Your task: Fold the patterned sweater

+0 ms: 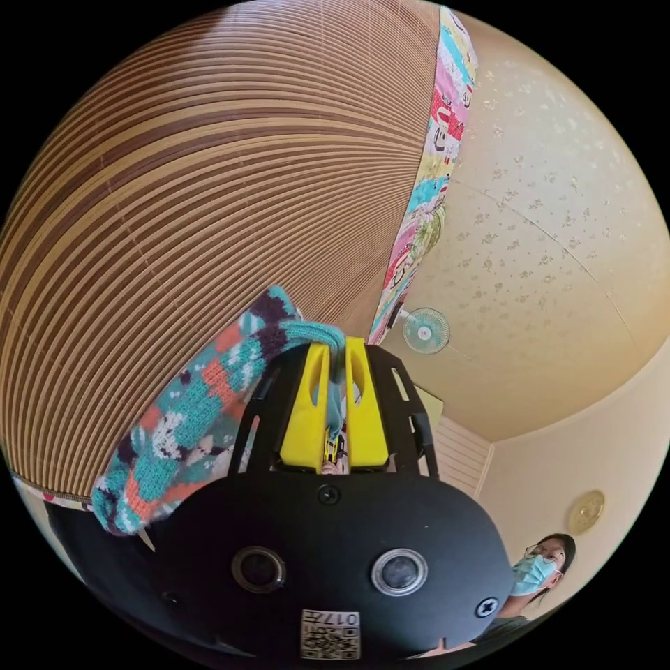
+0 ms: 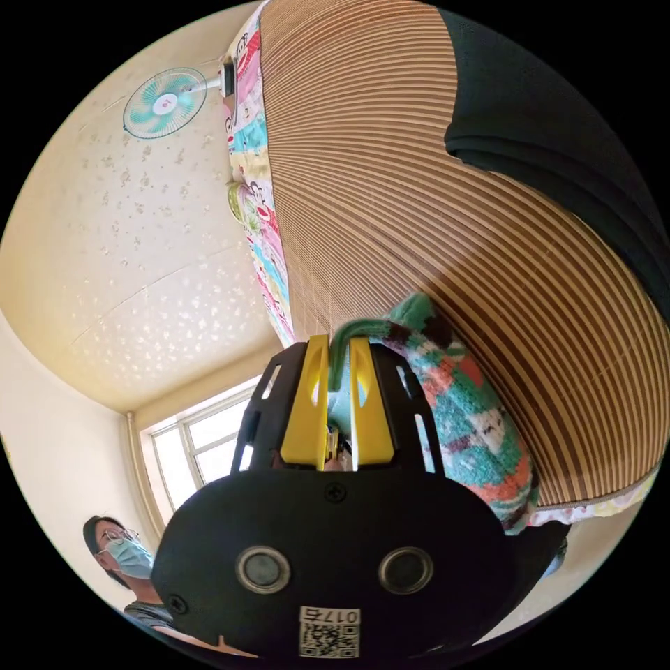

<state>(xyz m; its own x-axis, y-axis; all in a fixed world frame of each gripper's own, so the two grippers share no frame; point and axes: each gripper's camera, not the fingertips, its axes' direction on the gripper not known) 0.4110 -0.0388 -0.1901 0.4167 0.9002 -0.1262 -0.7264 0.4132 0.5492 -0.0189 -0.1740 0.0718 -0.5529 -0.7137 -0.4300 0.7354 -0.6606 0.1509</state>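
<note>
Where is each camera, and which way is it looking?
Left gripper view: rides on the left gripper, tilted up past the mat to the ceiling; its yellow jaws pinch the sweater.
Right gripper view: rides on the right gripper, also tilted up; its jaws pinch the sweater, near a window.
Both share the mat, sweater, fan, ceiling and a person.

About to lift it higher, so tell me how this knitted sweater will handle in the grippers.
Likely floppy: the sweater droops from the left gripper and bunches beside the right gripper. The thick knit probably grips well and could stretch.
</note>
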